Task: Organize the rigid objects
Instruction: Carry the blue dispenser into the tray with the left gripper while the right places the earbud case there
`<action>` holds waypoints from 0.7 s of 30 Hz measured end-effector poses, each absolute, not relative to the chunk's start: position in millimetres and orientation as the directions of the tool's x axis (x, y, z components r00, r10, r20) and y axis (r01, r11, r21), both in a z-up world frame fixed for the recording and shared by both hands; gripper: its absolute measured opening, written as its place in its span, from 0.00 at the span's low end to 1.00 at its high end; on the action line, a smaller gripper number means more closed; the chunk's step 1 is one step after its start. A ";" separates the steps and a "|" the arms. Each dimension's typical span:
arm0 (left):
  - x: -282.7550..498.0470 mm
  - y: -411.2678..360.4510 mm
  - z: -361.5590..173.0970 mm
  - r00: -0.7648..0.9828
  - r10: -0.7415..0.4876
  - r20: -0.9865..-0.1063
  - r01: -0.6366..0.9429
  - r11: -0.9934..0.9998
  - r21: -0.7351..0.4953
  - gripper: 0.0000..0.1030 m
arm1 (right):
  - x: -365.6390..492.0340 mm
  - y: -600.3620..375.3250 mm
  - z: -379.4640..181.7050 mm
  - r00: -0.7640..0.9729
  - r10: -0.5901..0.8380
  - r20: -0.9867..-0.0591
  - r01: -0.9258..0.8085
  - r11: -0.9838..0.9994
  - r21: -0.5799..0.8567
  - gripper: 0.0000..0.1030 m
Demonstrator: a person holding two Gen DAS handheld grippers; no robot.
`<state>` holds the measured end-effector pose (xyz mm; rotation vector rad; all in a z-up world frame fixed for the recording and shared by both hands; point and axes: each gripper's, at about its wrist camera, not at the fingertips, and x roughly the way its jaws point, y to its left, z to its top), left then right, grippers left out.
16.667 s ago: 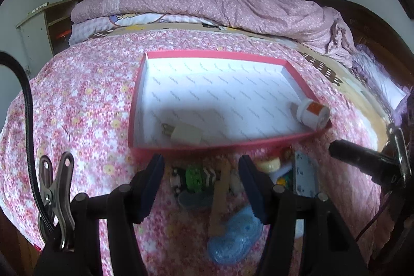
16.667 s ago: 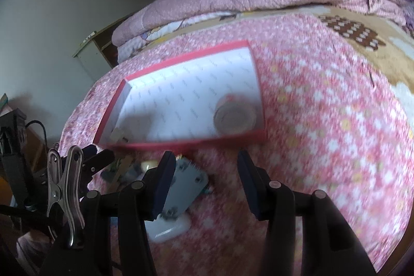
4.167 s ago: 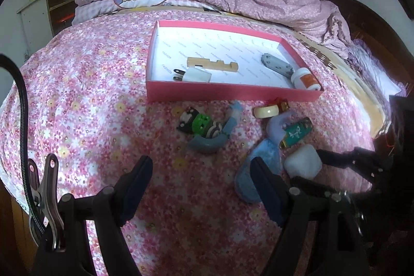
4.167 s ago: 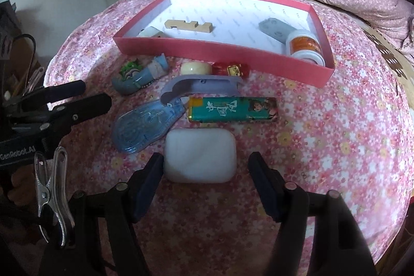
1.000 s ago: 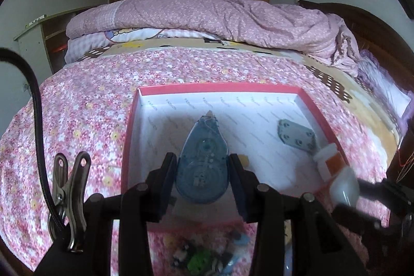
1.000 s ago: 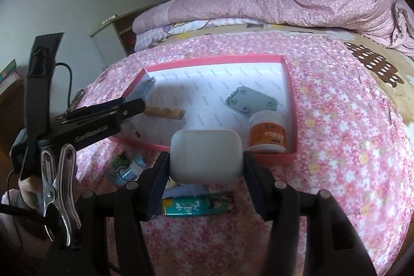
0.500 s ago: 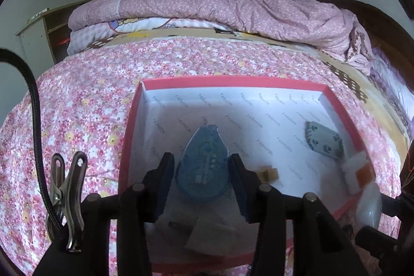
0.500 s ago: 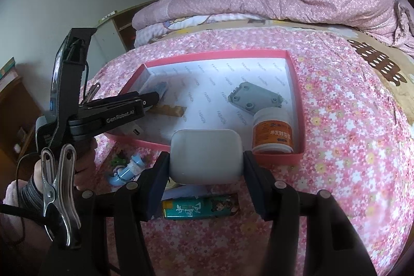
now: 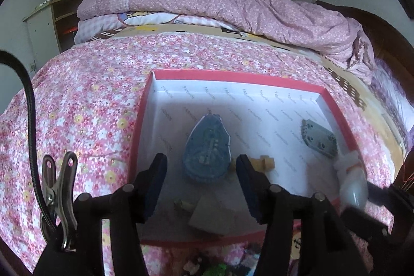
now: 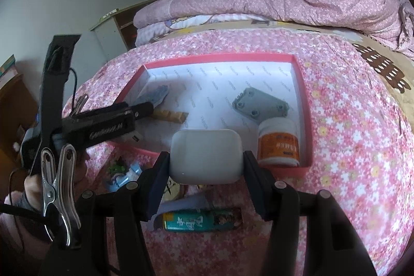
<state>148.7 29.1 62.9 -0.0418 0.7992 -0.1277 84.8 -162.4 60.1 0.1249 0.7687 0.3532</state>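
Dispenser [image 9: 206,148] loose between opening jaws

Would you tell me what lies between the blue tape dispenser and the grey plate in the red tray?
Only bare white tray floor separates the blue tape dispenser from the grey plate, as the left wrist view shows.

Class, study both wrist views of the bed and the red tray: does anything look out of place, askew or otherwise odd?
Nothing is spilled or broken. One oddity: the orange-labelled bottle lies tipped on its side in the red tray's near corner rather than upright. Several items remain loose on the bedspread outside the tray, such as the green tin.
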 end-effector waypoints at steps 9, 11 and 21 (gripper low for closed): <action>130.6 28.0 69.1 0.696 -0.148 -0.703 0.111 0.989 -0.098 0.57 | 105.8 -163.4 54.9 0.657 0.340 -0.673 -0.235 0.941 0.245 0.56; 127.8 26.3 70.0 0.697 -0.152 -0.701 0.117 0.988 -0.097 0.57 | 108.7 -164.8 53.4 0.655 0.337 -0.676 -0.226 0.941 0.250 0.56; 121.0 18.8 71.7 0.692 -0.172 -0.701 0.144 0.985 -0.099 0.57 | 112.4 -167.2 51.8 0.662 0.314 -0.681 -0.196 0.949 0.247 0.56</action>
